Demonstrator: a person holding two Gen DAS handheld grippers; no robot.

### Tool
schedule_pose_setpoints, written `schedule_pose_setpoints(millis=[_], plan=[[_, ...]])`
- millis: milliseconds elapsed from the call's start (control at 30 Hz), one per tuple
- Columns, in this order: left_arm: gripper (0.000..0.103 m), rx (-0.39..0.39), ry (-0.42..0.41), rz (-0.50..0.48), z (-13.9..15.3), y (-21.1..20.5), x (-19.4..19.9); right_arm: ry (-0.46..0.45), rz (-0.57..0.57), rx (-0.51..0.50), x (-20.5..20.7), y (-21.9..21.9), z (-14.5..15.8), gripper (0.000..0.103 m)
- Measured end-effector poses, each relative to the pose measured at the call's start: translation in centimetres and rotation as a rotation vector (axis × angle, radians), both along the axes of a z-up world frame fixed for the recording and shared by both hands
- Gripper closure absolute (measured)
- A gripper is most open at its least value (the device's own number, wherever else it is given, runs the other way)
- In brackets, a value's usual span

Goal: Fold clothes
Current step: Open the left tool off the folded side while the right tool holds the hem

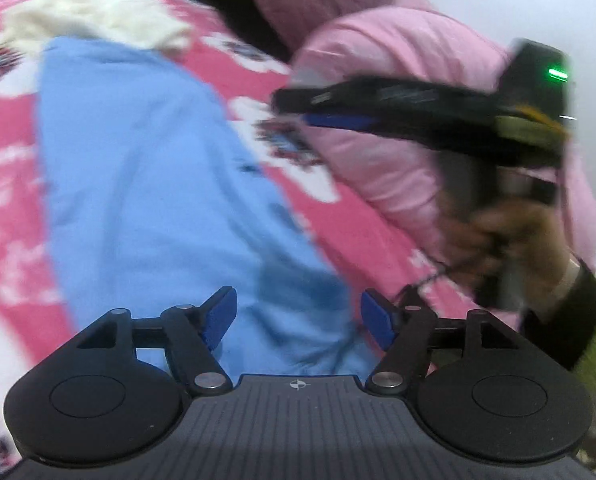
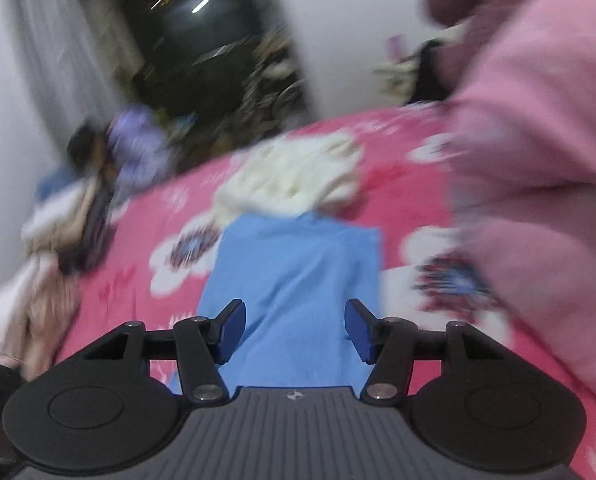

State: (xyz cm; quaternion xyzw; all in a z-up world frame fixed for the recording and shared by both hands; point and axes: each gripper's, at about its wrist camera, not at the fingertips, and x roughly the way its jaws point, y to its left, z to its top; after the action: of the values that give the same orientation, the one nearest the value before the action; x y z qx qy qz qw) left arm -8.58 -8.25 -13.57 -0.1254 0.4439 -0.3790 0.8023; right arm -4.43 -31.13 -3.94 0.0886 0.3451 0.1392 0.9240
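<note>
A light blue garment [image 1: 145, 184] lies spread flat on a pink flowered bedspread [image 1: 1, 208]. My left gripper [image 1: 298, 316] hangs over its near end, jaws open, nothing between the blue pads. In the right wrist view the same blue garment [image 2: 298, 264] runs away from me. My right gripper [image 2: 295, 326] is above its near edge, also open and empty. The left wrist view shows the right gripper [image 1: 330, 114] blurred at the right, above the bed, held by a hand [image 1: 498, 236]. A crumpled cream garment [image 1: 89, 16] [image 2: 289, 172] sits at the blue one's far end.
A puffy pink quilt [image 1: 378, 60] [image 2: 538, 160] is heaped along the right side of the bed. A pile of other clothes [image 2: 69, 220] lies past the bedspread's [image 2: 109, 280] left edge. A dark opening [image 2: 201, 40] and white walls stand behind. Both views are motion-blurred.
</note>
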Motion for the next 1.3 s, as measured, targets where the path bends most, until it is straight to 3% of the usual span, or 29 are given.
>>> schedule_pose_setpoints(millis=[200, 400, 500, 567, 600, 633, 733, 933, 1033, 1167, 1300], plan=[[0.034, 0.052, 0.036, 0.050, -1.8, 2.9, 0.1, -0.003, 0.202, -0.296, 6.5, 7.9, -5.9, 0.055], [0.034, 0.054, 0.052, 0.027, -2.8, 3.1, 0.3, 0.028, 0.301, -0.363, 9.4, 10.7, -8.9, 0.061], [0.034, 0.061, 0.065, 0.024, -3.5, 3.2, 0.4, 0.041, 0.327, -0.388, 10.1, 11.1, -9.9, 0.074], [0.034, 0.052, 0.075, 0.029, -3.6, 3.4, 0.4, 0.033, 0.328, -0.402, 10.2, 11.1, -9.9, 0.093], [0.034, 0.048, 0.081, 0.031, -3.7, 3.5, 0.5, 0.022, 0.323, -0.402, 10.2, 11.0, -9.6, 0.098], [0.034, 0.045, 0.085, 0.033, -3.8, 3.6, 0.5, 0.008, 0.313, -0.396, 10.0, 10.9, -9.3, 0.103], [0.034, 0.048, 0.079, 0.036, -3.7, 3.6, 0.4, -0.022, 0.270, -0.344, 9.4, 9.9, -7.8, 0.103], [0.034, 0.061, 0.066, 0.058, -3.1, 3.8, -0.1, -0.038, 0.144, -0.136, 8.2, 6.0, -4.4, 0.103], [0.034, 0.066, 0.054, 0.071, -2.7, 4.1, -0.4, -0.056, 0.108, -0.090, 7.2, 4.5, -2.8, 0.103], [0.034, 0.064, 0.033, 0.098, -2.3, 4.7, -0.9, -0.101, 0.033, 0.002, 3.4, 1.7, 1.1, 0.103], [0.034, 0.071, 0.018, 0.122, -1.9, 5.2, -1.1, -0.183, -0.113, 0.079, -5.5, -3.5, 7.1, 0.103]])
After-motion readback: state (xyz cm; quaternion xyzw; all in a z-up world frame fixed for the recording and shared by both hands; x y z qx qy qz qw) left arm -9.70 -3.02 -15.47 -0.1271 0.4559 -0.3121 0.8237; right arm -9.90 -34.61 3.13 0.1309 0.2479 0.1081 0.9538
